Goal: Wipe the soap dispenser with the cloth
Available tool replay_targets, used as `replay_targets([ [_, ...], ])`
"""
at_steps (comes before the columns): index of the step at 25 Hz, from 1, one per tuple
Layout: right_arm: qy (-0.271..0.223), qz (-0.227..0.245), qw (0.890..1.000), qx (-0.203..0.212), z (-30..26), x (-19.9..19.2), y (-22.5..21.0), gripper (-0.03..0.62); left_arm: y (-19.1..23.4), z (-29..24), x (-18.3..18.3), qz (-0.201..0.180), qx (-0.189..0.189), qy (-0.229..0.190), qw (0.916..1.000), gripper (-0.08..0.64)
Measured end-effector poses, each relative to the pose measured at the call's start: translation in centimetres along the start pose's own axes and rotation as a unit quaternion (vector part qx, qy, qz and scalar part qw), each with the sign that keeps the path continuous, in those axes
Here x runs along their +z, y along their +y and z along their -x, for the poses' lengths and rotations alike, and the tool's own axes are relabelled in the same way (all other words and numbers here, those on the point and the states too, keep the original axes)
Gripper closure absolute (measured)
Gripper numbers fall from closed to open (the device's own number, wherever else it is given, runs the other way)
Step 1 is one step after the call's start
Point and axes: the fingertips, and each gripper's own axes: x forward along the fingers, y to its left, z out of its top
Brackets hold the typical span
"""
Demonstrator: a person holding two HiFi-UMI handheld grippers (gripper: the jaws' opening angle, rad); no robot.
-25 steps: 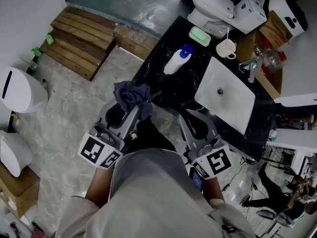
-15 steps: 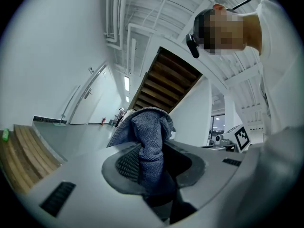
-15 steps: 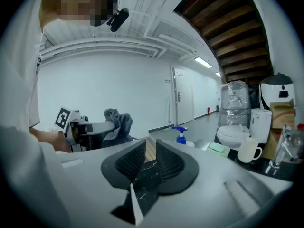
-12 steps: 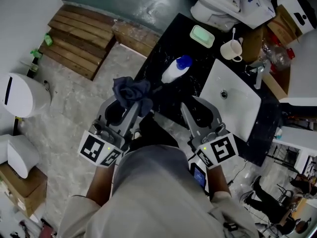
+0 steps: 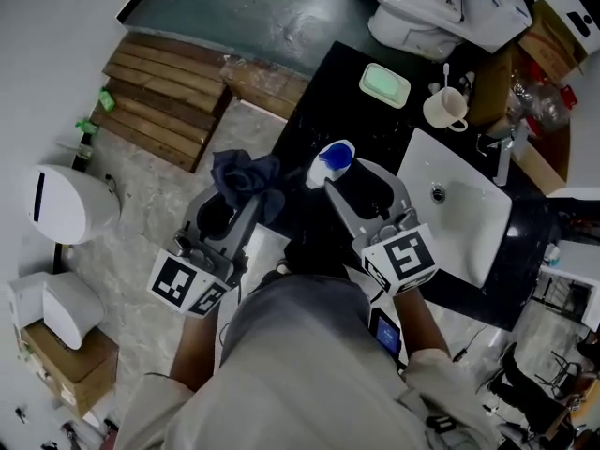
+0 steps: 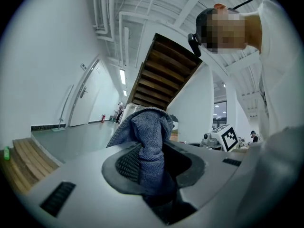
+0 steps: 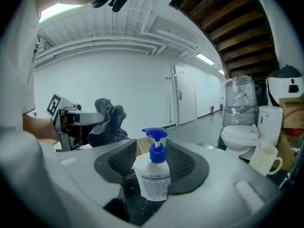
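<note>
The soap dispenser (image 5: 330, 162), a white bottle with a blue pump, stands near the front edge of the black counter (image 5: 309, 125). My right gripper (image 5: 362, 182) reaches around it; its jaws are opening, and the dispenser (image 7: 153, 172) stands upright between the ribbed pads without being squeezed. To the left, my left gripper (image 5: 239, 198) is shut on a bunched dark blue cloth (image 5: 246, 178). In the left gripper view the cloth (image 6: 149, 141) hangs out between the jaws of the left gripper (image 6: 152, 163). The right gripper view shows the cloth (image 7: 107, 120) just left of the dispenser.
A white sink (image 5: 459, 223) is set in the counter to the right. Behind it are a green soap dish (image 5: 384, 84), a cup (image 5: 445, 109) and a tap (image 5: 502, 143). A toilet (image 5: 422, 7) stands beyond. Wooden steps (image 5: 159, 87) and a white bin (image 5: 70, 204) lie to the left.
My right gripper has moved up and left to the dispenser and its jaws have widened around the bottle. The left gripper keeps the cloth and stays close beside it.
</note>
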Motion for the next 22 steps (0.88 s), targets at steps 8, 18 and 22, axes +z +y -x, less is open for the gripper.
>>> replay_targets([
  [8, -0.012, 0.004, 1.000, 0.028, -1.5, -0.4, -1.1, 0.431, 0.9, -1.6, -0.2, -0.023, 0.013, 0.031, 0.9992, 0.443],
  [18, -0.036, 0.012, 0.998, 0.046, -2.2, -0.1, -0.8, 0.433, 0.2, -3.1, -1.7, -0.022, 0.002, 0.053, 0.9984, 0.443],
  [22, -0.037, 0.037, 0.998, 0.047, -2.5, 0.0, -0.6, 0.468, 0.5, -3.8, -2.1, -0.015, -0.006, 0.054, 0.9984, 0.443],
])
